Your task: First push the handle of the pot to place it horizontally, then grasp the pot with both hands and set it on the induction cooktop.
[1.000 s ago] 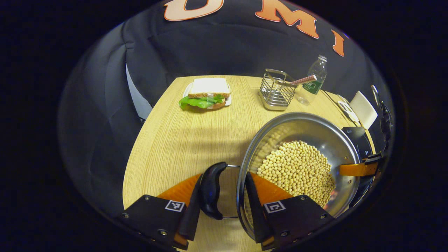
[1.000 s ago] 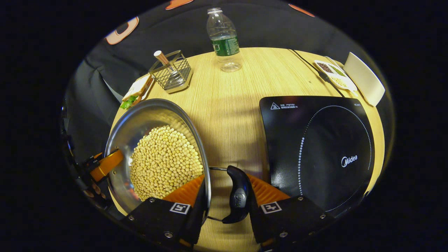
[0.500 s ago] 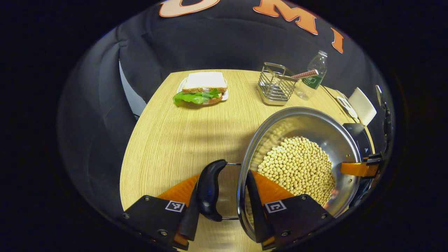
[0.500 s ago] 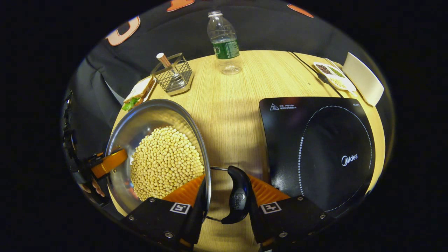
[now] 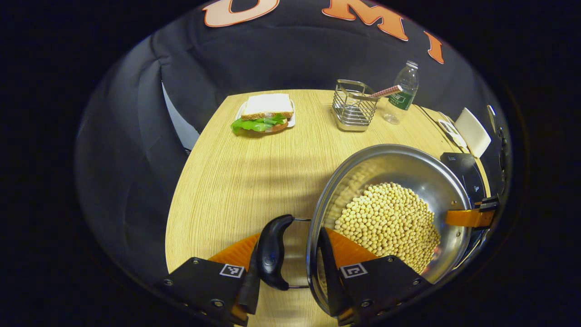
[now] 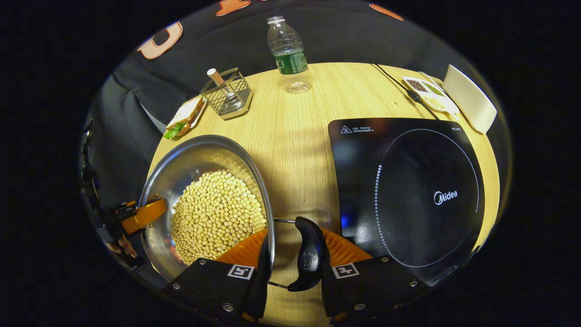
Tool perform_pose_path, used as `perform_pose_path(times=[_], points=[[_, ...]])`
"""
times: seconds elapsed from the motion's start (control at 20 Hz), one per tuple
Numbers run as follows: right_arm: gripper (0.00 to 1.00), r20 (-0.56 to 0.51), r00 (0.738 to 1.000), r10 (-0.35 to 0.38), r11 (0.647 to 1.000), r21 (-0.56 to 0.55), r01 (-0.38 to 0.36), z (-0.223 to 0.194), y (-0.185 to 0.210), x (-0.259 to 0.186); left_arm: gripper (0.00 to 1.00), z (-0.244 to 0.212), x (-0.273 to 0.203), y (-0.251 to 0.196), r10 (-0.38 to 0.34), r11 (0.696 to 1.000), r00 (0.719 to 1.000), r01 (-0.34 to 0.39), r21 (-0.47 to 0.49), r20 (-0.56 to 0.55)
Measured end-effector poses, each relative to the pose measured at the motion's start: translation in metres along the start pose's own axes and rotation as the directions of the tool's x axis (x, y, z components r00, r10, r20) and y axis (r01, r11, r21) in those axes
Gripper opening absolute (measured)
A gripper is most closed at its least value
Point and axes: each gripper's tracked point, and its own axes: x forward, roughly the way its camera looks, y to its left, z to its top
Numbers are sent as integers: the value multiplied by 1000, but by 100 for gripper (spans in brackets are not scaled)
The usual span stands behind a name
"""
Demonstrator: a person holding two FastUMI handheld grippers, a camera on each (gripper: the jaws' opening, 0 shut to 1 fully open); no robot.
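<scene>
At the near edge of the table, the pot hangs between the two grippers, full of pale beans. In the left gripper view the left gripper has one finger inside the pot wall and the other outside the black side handle, so rim and handle both sit in the narrow gap; the fingers look closed down on them, though the actual contact is partly hidden by the handle. The right gripper shows the same hold on the opposite handle in the right gripper view: one finger inside the rim, the other against the handle's outer face, with little gap left. Each view also catches the other gripper across the pot, gripping the far rim.

Both handles lie flat, level with the rim, so I judge the handle-pushing step done, and the two-handed grasp looks made. Whether the pot's base is off the table I cannot tell, since its underside is hidden.

The cooktop lies to the right of the pot, apart from it, with a strip of bare table between. Its ring is free of clutter. What is left, as I read it, is to carry the pot right, centre it over the ring, lower it level so no beans spill, and let go.

Far off stand a sandwich, a wire caddy and a bottle, well away from that path.
</scene>
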Motion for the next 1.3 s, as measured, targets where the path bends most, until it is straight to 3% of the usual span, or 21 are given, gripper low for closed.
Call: perform_pose_path(times=[0.4, 1.0, 1.05, 1.2, 1.3], points=[[48, 79, 997, 24, 1000, 3, -24, -2, -4, 4, 61, 12, -14, 6, 22, 998, 993, -29, 58, 116], [48, 221, 975, 28, 999, 30, -35, -10, 1, 12, 60, 4, -4, 3, 4, 997, 973, -20, 68, 230], [48, 229, 973, 28, 999, 35, -37, -11, 1, 10, 56, 2, -5, 3, 1, 998, 972, -18, 68, 236], [48, 245, 969, 28, 998, 45, -40, -11, 3, 12, 60, 1, 0, 1, -6, 997, 969, -11, 70, 245], [48, 253, 967, 27, 998, 52, -41, -12, 2, 10, 56, 2, 0, 1, -10, 998, 968, -8, 70, 250]])
